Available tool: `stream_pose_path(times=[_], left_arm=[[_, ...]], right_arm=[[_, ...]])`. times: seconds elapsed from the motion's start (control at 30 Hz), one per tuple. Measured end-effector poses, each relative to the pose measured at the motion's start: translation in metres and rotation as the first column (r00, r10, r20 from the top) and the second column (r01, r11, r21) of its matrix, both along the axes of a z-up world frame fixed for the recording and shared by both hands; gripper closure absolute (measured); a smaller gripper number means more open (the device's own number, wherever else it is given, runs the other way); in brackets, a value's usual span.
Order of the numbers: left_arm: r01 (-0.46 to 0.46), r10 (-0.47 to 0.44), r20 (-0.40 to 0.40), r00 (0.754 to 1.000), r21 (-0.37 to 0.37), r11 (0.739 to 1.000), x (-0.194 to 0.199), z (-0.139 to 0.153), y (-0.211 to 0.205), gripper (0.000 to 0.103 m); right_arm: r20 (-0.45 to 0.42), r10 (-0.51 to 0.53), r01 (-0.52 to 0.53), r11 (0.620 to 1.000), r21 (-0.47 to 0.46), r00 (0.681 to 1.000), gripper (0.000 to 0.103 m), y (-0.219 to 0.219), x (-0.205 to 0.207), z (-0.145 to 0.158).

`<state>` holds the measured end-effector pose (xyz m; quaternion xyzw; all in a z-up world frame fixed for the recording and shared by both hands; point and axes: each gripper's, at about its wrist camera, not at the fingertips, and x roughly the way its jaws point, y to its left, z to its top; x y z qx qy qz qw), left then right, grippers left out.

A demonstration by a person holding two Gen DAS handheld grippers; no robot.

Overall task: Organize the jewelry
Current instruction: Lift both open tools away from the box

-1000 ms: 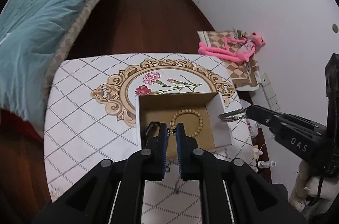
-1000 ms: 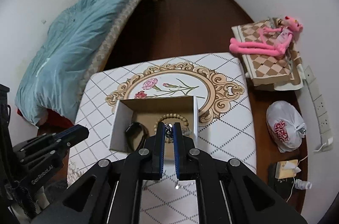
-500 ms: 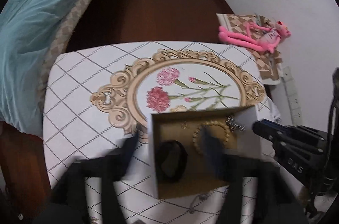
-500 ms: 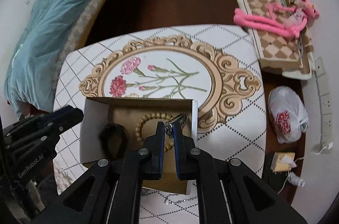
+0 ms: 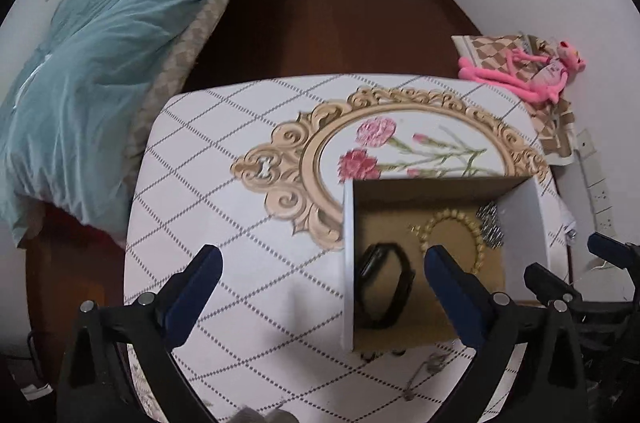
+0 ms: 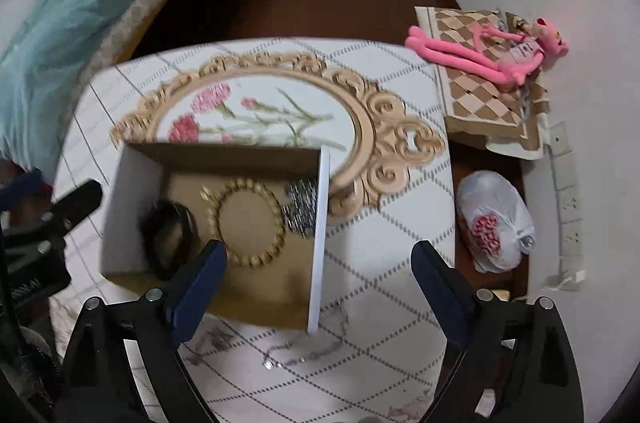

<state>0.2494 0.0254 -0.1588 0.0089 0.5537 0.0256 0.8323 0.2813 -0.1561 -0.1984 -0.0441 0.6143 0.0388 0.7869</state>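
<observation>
An open cardboard box (image 5: 349, 263) (image 6: 320, 231) sits on the patterned table. Inside lie a black watch (image 5: 384, 283) (image 6: 168, 231), a beige bead bracelet (image 5: 452, 223) (image 6: 246, 223) and a silver chain bracelet (image 5: 490, 227) (image 6: 302, 207). A thin silver necklace (image 6: 304, 355) lies on the table in front of the box; it also shows in the left wrist view (image 5: 424, 371). My left gripper (image 5: 322, 271) is open and empty, above the box's left wall. My right gripper (image 6: 320, 271) is open and empty, above the box's right wall.
The table (image 5: 208, 207) (image 6: 384, 263) has a white diamond-pattern cloth. A bed with a blue quilt (image 5: 100, 63) stands at the left. A pink plush toy (image 6: 480, 55) lies on a checked cushion at the right. A white plastic bag (image 6: 496, 223) sits on the floor.
Both grippers have opened wide. The silver chain bracelet that the right gripper held now lies in the box's right corner. Both grippers have pulled back a little.
</observation>
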Motion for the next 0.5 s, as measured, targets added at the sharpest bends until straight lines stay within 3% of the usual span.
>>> stream_pose_path(times=[0.23, 0.5], left_arm=[[-0.020, 0.020, 0.018, 1.000, 0.001, 1.000, -0.023, 0.003, 0.001, 0.000], [-0.058, 0.059, 0.080, 0.995, -0.015, 0.998, -0.055, 0.031, 0.004, 0.000]], right_arm=[[0.008, -0.026, 0.026, 1.000, 0.000, 1.000, 0.004, -0.001, -0.021, -0.005], [0.113, -0.044, 0.044, 0.999, 0.004, 0.993, 0.004, -0.004, -0.046, 0.032]])
